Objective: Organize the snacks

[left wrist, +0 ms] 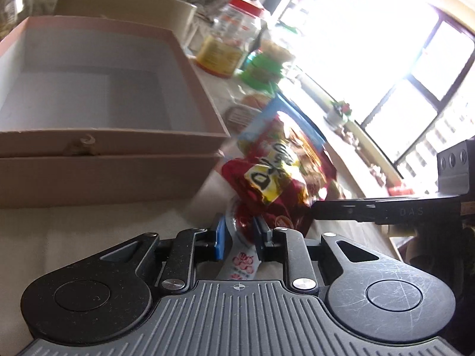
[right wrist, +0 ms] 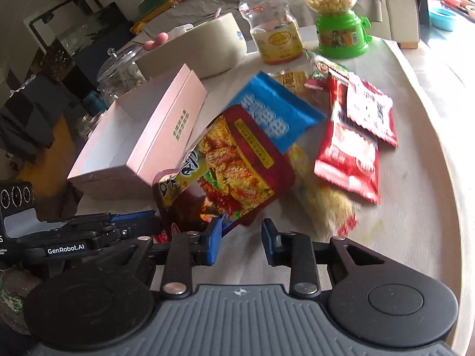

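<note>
— Where are the snacks, from where you stand?

— Spread on the round table (right wrist: 415, 154). The dark red snack packet (right wrist: 237, 166) stands tilted at the centre, right beside the open pink box (right wrist: 166, 118), which sits at about ten o'clock from it. A blue packet (right wrist: 276, 112) lies behind it at one o'clock, and two red sachets (right wrist: 353, 148) at three o'clock, overlapping each other.

— Is either gripper holding anything?

— The left gripper (left wrist: 241, 241) has its blue pads closed on a thin red-and-white wrapper edge (left wrist: 242, 255) at the bottom of the red packet (left wrist: 273, 175). I can't tell whether that edge belongs to the packet or to another sachet beneath it. The right gripper (right wrist: 242, 237) stands with a gap between its jaws and nothing between the pads; the packet's lower corner sits just beyond its left finger.

— What's hard to make out?

— A yellowish packet (right wrist: 323, 204) at four o'clock is smeared by blur. The window glare washes out the table's far side in the left view. The box's inside is only partly visible, and what shows is bare. The red-lidded jar (right wrist: 271, 23) and green candy dispenser (right wrist: 338, 20) stand at twelve o'clock; the jar's contents are unclear.
</note>
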### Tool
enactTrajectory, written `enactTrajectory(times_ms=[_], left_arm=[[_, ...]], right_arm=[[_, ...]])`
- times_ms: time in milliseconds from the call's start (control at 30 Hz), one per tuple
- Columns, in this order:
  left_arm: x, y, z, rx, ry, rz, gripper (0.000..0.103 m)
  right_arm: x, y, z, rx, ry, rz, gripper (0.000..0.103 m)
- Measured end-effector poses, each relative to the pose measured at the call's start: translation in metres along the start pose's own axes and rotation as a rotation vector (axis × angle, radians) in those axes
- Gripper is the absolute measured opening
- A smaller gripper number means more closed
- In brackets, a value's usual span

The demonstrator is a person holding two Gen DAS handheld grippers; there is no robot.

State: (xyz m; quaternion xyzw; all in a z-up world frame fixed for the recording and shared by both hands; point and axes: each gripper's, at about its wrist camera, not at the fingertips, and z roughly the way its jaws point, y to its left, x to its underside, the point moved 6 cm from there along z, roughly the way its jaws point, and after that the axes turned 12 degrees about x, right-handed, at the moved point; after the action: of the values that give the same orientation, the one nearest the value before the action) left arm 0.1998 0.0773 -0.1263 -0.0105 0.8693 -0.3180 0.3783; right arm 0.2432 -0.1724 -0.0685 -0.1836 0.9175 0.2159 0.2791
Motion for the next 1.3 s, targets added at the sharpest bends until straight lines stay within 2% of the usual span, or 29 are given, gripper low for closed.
enactTrajectory(times_ms=[200, 367, 633, 733, 833, 900, 1000, 1100, 1167, 1200, 1267, 1300], left_arm=[[0.017, -0.018, 0.0, 0.025, 0.073, 0.043, 0.026], [0.031, -0.031, 0.0, 0.09, 0.116, 0.037, 0.025], [0.058, -0.043, -0.022, 0.055, 0.106, 0.042, 0.025], [0.07, -0.05, -0.039, 0.047, 0.126, 0.052, 0.025], [0.08, -0.056, -0.047, 0.048, 0.152, 0.077, 0.026], [0.083, -0.059, -0.052, 0.04, 0.15, 0.084, 0.025], [0.076, -0.052, -0.056, -0.009, 0.114, 0.061, 0.025], [0.067, -0.036, -0.064, -0.041, 0.052, -0.022, 0.025], [0.062, -0.026, -0.071, -0.042, 0.014, -0.08, 0.025], [0.061, -0.022, -0.074, -0.04, 0.002, -0.097, 0.025], [0.059, -0.015, -0.08, -0.037, -0.019, -0.126, 0.025], [0.058, -0.01, -0.082, -0.041, -0.03, -0.149, 0.025]], right_arm=[[0.016, 0.012, -0.001, -0.07, 0.01, 0.005, 0.031], [0.029, 0.028, 0.001, -0.158, 0.027, 0.03, 0.031], [0.05, 0.063, -0.001, -0.27, 0.054, 0.032, 0.034], [0.063, 0.075, -0.005, -0.32, 0.094, 0.019, 0.034], [0.076, 0.082, -0.012, -0.335, 0.109, -0.014, 0.035], [0.076, 0.082, -0.016, -0.332, 0.096, -0.011, 0.038], [0.062, 0.068, -0.015, -0.275, 0.053, 0.061, 0.052], [0.052, 0.053, -0.01, -0.237, 0.035, 0.122, 0.059], [0.049, 0.047, -0.012, -0.226, 0.014, 0.136, 0.069], [0.048, 0.046, -0.013, -0.191, -0.006, 0.117, 0.074], [0.048, 0.043, -0.016, -0.088, -0.044, 0.054, 0.075], [0.049, 0.042, -0.019, -0.037, -0.064, 0.024, 0.08]])
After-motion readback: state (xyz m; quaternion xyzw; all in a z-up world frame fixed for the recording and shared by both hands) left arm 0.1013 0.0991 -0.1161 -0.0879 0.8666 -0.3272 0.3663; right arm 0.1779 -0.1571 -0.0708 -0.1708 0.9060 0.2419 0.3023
